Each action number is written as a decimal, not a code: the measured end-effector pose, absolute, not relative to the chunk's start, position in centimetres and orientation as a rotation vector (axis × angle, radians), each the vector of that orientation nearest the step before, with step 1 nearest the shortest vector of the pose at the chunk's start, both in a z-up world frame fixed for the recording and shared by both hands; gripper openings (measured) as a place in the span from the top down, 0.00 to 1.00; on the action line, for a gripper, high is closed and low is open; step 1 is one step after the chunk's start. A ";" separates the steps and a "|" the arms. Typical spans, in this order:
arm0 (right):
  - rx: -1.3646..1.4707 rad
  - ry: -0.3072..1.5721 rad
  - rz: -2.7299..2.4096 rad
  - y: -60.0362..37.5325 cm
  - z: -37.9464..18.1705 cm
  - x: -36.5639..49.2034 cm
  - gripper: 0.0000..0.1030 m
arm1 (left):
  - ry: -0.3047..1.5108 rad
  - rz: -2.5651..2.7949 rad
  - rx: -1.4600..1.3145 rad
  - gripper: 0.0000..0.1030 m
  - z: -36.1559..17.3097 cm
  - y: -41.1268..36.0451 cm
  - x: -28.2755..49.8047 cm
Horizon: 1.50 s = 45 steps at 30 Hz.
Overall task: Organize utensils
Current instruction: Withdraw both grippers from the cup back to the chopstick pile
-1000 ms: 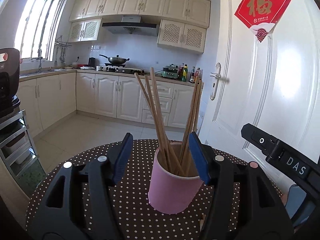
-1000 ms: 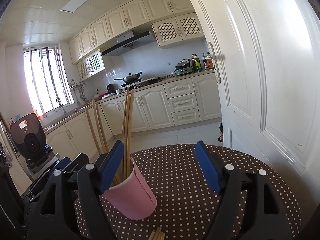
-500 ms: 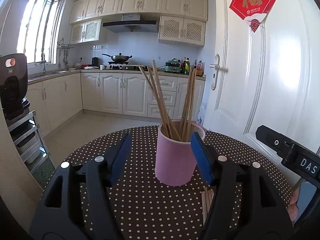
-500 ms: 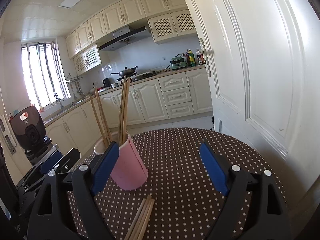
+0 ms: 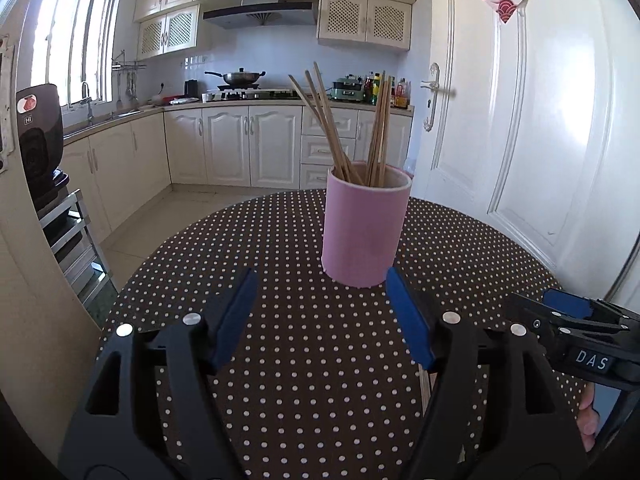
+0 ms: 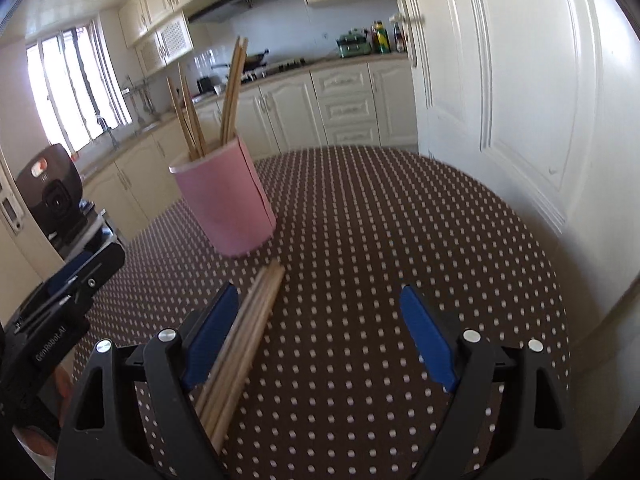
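A pink cup point(image 5: 366, 224) stands upright on the dotted round table point(image 5: 280, 360), holding several wooden chopsticks point(image 5: 344, 132). My left gripper point(image 5: 320, 280) sits just short of the cup; its jaws are opening and nothing is between them. In the right wrist view the cup point(image 6: 228, 204) is ahead to the left, and a bundle of loose chopsticks point(image 6: 248, 332) lies on the table point(image 6: 400, 220), running under the left finger point(image 6: 208, 340). My right gripper point(image 6: 319, 296) is open, with only bare tablecloth in the middle of its gap. Each gripper shows in the other's view: right gripper point(image 5: 568, 320), left gripper point(image 6: 72, 292).
A white door point(image 5: 560, 120) stands close behind the table on the right. A black appliance point(image 5: 38, 140) sits on a metal rack at the left. Kitchen cabinets point(image 5: 232, 148) and the floor lie beyond the table's far edge.
Both grippers drew back from the cup and tilted downward. The left jaws, which flanked the cup, now stand clear in front of it and wider. The loose chopsticks came into the right view.
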State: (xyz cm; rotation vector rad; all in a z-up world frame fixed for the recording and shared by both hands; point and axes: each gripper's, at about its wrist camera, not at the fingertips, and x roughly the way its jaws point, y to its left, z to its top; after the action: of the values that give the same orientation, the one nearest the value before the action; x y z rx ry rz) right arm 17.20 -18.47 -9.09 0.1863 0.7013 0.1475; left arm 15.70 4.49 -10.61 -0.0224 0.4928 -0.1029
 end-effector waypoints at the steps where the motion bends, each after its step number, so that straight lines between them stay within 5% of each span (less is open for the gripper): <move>1: 0.184 0.715 0.147 -18.5 -9.4 17.0 0.23 | 0.507 -0.107 -0.022 0.35 -10.8 4.6 15.6; 45: -0.024 0.885 -0.016 -12.9 -11.9 18.0 0.19 | 0.809 -0.278 -0.027 0.26 -14.4 4.8 15.3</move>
State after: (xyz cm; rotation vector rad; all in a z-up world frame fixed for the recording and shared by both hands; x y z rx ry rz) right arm 18.04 -12.88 -11.86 -0.0237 0.8845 -0.0164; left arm 15.33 4.76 -14.41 -0.0272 0.8088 -0.2779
